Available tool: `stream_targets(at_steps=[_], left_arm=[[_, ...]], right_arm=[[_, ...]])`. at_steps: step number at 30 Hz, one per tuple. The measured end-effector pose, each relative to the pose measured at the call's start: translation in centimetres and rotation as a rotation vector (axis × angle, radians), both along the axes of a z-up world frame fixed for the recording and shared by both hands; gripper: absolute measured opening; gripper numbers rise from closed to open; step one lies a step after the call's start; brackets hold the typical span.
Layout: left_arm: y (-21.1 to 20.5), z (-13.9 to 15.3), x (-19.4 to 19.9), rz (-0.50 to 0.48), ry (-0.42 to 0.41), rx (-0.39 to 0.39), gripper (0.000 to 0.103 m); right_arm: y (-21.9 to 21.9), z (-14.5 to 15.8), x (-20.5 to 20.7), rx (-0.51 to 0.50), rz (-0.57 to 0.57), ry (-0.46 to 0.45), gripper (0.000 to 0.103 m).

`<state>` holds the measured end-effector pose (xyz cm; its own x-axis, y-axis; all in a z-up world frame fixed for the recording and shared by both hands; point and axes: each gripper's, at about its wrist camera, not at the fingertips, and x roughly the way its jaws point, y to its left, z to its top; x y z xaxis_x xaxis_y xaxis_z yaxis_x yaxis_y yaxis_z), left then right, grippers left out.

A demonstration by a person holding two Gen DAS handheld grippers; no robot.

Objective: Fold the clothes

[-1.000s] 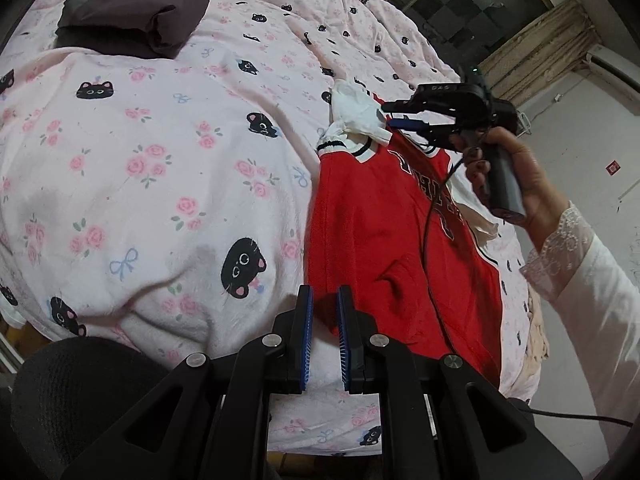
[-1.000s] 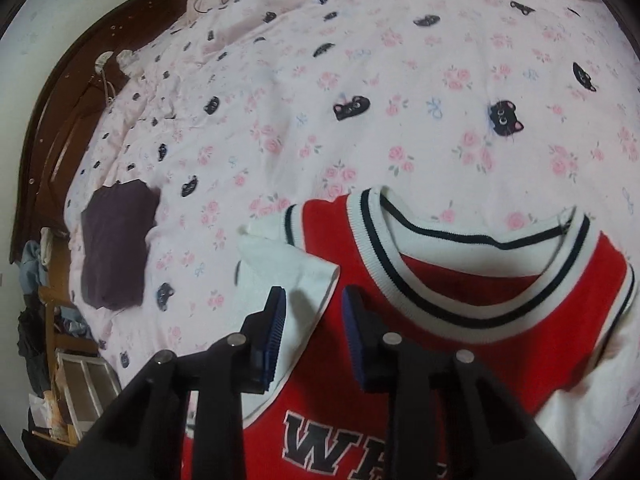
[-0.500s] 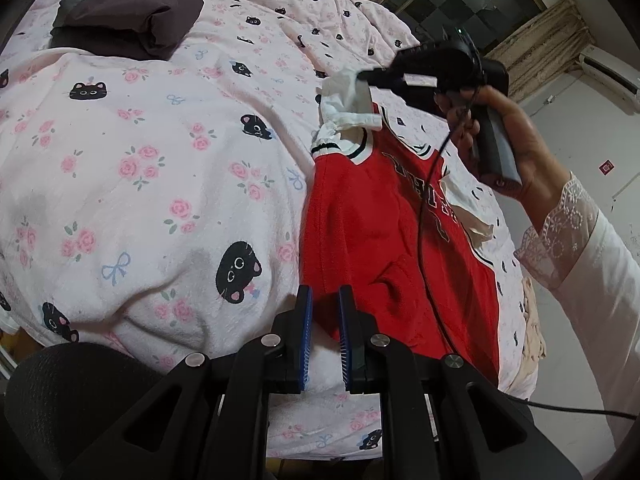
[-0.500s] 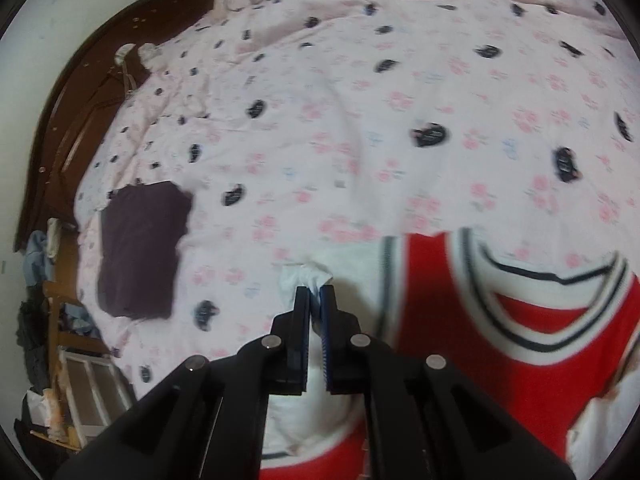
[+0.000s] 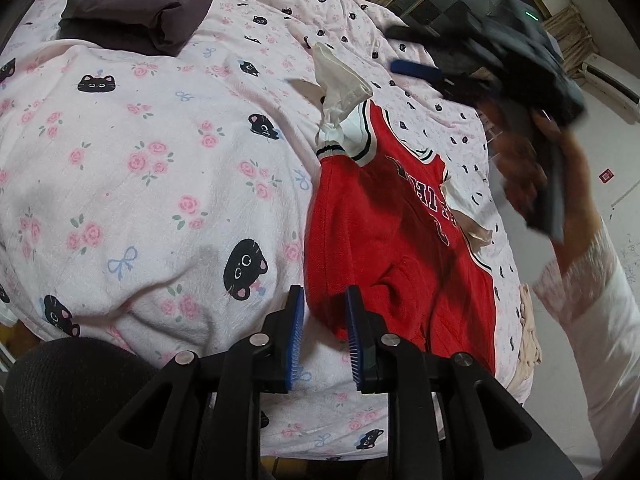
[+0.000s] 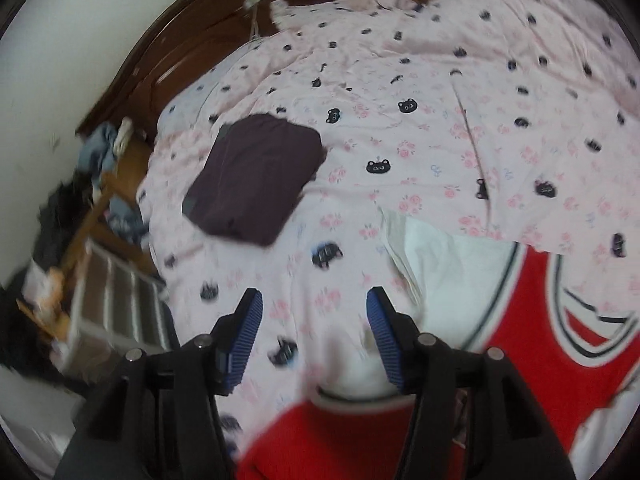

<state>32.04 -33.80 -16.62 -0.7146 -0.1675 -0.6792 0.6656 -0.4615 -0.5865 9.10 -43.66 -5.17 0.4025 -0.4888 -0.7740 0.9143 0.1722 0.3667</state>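
A red jersey (image 5: 384,240) with white sleeves lies flat on the pink cat-print bed cover (image 5: 160,160). My left gripper (image 5: 326,330) sits at the jersey's near hem corner. Its jaws are opening, and the red hem lies loosely between the pads. The far white sleeve (image 5: 340,84) is spread out to the side. My right gripper (image 5: 400,50), blurred and held by a hand (image 5: 520,168), hovers above that sleeve. In the right wrist view the right gripper (image 6: 316,320) is opening with nothing between its fingers, and the white sleeve (image 6: 448,256) and red jersey (image 6: 540,360) lie just right of it.
A folded dark garment (image 5: 136,4) (image 6: 256,176) rests on the bed further back. A beige cloth (image 5: 528,340) hangs at the bed's right edge. A wooden headboard (image 6: 192,52) and a cluttered drawer unit (image 6: 112,300) stand beside the bed.
My right gripper shut on the white sleeve, drew it outward, then let go and lifted away with its jaws wide. My left jaws have widened around the red hem.
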Motion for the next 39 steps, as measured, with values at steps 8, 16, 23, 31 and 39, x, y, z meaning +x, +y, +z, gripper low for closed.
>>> stream_targets(at_steps=[8, 16, 23, 31, 39], left_arm=[[0.5, 0.2, -0.2, -0.002, -0.011, -0.018, 0.024], [1.0, 0.5, 0.3, 0.011, -0.008, -0.044, 0.026], [0.9, 0.5, 0.7, 0.024, -0.009, -0.042, 0.026], [0.6, 0.4, 0.7, 0.015, -0.001, -0.029, 0.027], [1.3, 1.2, 1.0, -0.014, 0.028, -0.049, 0.044]], right_arm=[[3.9, -3.1, -4.1, 0.072, -0.088, 0.121, 0.057], [-0.9, -7.4, -1.9, 0.106, -0.223, 0.105, 0.057], [-3.6, -10.8, 3.6, 0.211, -0.093, 0.020, 0.065], [1.7, -4.9, 0.7, 0.081, -0.037, -0.205, 0.067], [14.9, -0.9, 2.3, -0.052, 0.163, 0.152, 0.067]])
